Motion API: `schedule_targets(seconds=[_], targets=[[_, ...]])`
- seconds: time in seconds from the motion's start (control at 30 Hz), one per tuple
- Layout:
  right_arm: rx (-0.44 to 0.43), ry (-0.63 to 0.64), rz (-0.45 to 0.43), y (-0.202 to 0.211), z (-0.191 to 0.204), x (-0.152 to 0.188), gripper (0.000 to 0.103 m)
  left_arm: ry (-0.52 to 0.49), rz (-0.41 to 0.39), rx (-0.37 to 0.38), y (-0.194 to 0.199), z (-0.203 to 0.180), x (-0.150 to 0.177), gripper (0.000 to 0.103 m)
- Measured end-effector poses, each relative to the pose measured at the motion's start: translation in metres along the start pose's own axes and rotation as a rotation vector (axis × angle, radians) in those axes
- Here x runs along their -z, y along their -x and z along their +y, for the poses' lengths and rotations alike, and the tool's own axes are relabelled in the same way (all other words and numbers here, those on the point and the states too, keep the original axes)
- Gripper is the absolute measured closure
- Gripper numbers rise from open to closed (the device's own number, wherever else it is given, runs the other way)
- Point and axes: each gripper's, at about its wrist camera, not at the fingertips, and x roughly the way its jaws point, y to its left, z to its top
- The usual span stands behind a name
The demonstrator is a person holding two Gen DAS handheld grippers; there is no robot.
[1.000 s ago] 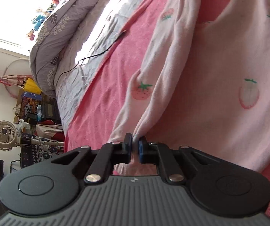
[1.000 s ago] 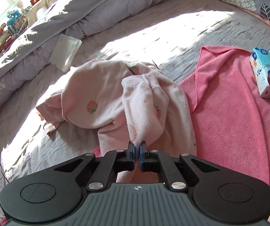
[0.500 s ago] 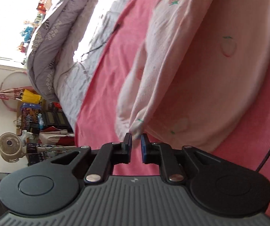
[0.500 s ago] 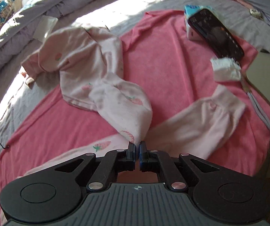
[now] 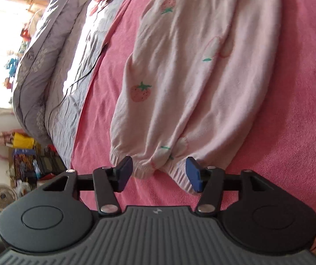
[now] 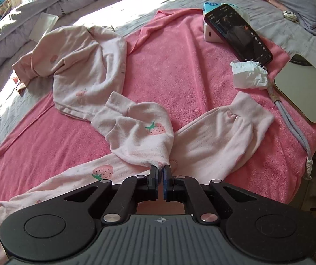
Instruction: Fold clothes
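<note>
Pale pink strawberry-print clothes lie on a pink towel (image 6: pixel 180 70) spread over the bed. In the left wrist view a trouser leg (image 5: pixel 193 84) runs up the towel, and its elastic cuff (image 5: pixel 158 167) rests between the pads of my left gripper (image 5: pixel 159 173). Those jaws are opening and neither blue pad touches the cloth. My right gripper (image 6: pixel 160 171) is shut on the edge of a folded pink piece (image 6: pixel 140 141), which lies over the trousers (image 6: pixel 224 137). A crumpled pink top (image 6: pixel 83 66) lies at the far left.
A phone (image 6: pixel 237 31) leans on a tissue packet (image 6: pixel 211 35) at the far right, with a crumpled tissue (image 6: pixel 248 75), a flat grey slab (image 6: pixel 301 88) and a pale cable (image 6: pixel 290 123). A grey quilt (image 5: pixel 36 66) bounds the far side. A thin black wire (image 5: pixel 78 81) crosses the sheet.
My left gripper has let go of the trouser cuff and its jaws have spread apart. The right gripper dragged its pink cloth from the grey sheet onto the towel, then held still.
</note>
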Motion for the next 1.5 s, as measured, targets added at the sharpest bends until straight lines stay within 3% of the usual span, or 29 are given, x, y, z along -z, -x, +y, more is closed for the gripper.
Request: schedule_targets(seconds=[0.07,0.13,0.2,0.37,0.4,0.53,0.77,0.87,0.93,1.0,1.07,1.1,1.13,1.3,1.4,1.5], targets=[[0.002,-0.008,-0.001,-0.001,0.000,0.000,0.097,-0.077,-0.025,-0.012,-0.009,-0.009,-0.005,0.039],[0.000,-0.015,-0.001,0.000,-0.002,0.001,0.097,-0.115,-0.018,-0.069,-0.021,-0.012,-0.007,0.021],[-0.006,-0.026,0.002,0.001,-0.005,0.000,0.097,-0.150,-0.004,-0.125,-0.033,-0.013,-0.008,0.017],[-0.022,-0.049,-0.006,0.007,-0.011,-0.001,0.096,-0.196,-0.012,-0.112,-0.045,-0.012,-0.009,0.011],[-0.021,-0.051,-0.006,0.007,-0.010,-0.001,0.096,-0.202,-0.023,-0.102,-0.047,-0.012,-0.008,0.014],[-0.018,-0.058,-0.006,0.007,-0.009,0.001,0.096,-0.117,-0.018,0.019,-0.040,0.003,-0.007,0.056],[-0.020,-0.085,0.007,0.004,-0.014,0.001,0.095,-0.017,-0.009,-0.026,-0.019,0.028,-0.003,0.064],[-0.016,-0.084,0.009,0.002,-0.014,0.001,0.094,0.028,-0.004,-0.034,-0.021,0.037,-0.003,0.058],[-0.011,-0.090,0.017,-0.001,-0.013,0.002,0.094,-0.017,0.004,-0.039,-0.035,0.026,-0.005,0.046],[-0.007,-0.097,0.027,-0.004,-0.013,0.002,0.094,-0.063,-0.004,-0.056,-0.045,0.013,-0.009,0.046],[-0.003,-0.092,0.027,-0.005,-0.014,0.002,0.094,-0.083,-0.018,-0.065,-0.052,0.003,-0.013,0.053],[-0.003,-0.092,0.027,-0.005,-0.014,0.002,0.094,-0.052,-0.021,-0.046,-0.050,0.006,-0.014,0.068],[-0.003,-0.091,0.026,-0.005,-0.015,0.002,0.094,-0.022,-0.025,-0.031,-0.048,0.008,-0.016,0.093],[-0.007,-0.117,0.020,-0.005,-0.020,-0.002,0.094,0.077,-0.122,-0.140,-0.017,0.031,-0.017,0.095],[0.002,-0.152,0.002,-0.002,-0.021,-0.004,0.095,0.120,-0.143,-0.169,0.001,0.050,-0.019,0.095],[0.018,-0.164,-0.057,0.019,-0.023,-0.008,0.096,0.150,-0.139,-0.149,0.023,0.065,-0.020,0.095]])
